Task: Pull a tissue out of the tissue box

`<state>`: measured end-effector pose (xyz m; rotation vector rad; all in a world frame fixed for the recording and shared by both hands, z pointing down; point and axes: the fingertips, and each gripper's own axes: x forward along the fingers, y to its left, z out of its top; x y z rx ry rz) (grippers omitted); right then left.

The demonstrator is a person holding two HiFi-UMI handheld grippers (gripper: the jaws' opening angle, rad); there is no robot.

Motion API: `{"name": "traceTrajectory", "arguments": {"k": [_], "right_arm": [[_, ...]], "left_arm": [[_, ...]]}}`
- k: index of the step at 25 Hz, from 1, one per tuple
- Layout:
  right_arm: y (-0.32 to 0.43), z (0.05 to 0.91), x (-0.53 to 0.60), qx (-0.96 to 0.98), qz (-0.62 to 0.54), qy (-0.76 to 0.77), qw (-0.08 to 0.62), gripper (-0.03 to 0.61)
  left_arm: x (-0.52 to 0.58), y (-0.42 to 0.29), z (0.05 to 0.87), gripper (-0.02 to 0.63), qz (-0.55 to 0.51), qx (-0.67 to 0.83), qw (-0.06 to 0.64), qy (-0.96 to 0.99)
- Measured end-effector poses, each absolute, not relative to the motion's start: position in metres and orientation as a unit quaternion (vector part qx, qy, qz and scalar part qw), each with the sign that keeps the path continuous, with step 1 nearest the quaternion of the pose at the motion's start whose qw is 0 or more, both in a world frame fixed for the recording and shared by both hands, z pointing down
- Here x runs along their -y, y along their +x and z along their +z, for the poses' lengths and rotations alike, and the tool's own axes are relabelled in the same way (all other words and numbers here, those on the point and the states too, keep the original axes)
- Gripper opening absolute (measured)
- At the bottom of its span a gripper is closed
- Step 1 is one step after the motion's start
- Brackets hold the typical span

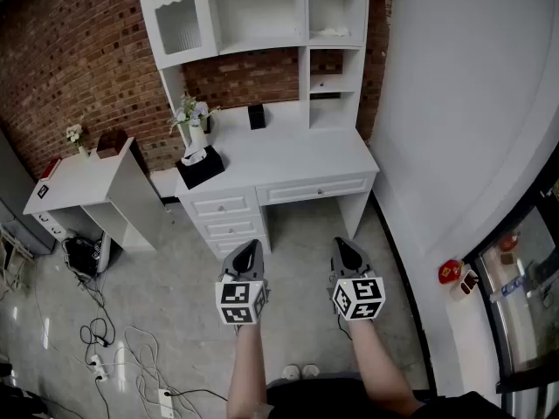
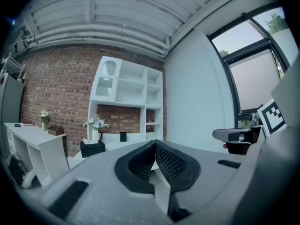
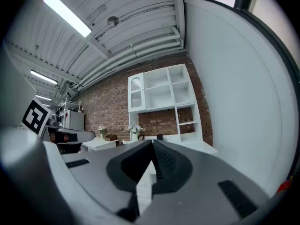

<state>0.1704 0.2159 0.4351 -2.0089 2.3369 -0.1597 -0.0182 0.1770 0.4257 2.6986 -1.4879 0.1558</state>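
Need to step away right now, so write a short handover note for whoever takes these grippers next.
Left gripper: jaws together, empty, held short of the desk.
Right gripper: same, jaws together, empty.
Tissue box: black, on the desk's left end, in front of the vase, a tissue sticking up.
Done: nothing yet.
Left: step up to the desk, grip the tissue, pull it out.
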Motion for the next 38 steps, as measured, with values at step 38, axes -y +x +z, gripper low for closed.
{"name": "traceTrajectory", "arguments": {"k": [38], "right_arm": [[0.171, 0.460, -0.228, -0.763, -0.087, -0.640, 0.024, -0.002]], "left_arm": [[-0.196, -0.023, 0.465, 0.119, 0.050, 0.489, 0.064, 0.869]]}}
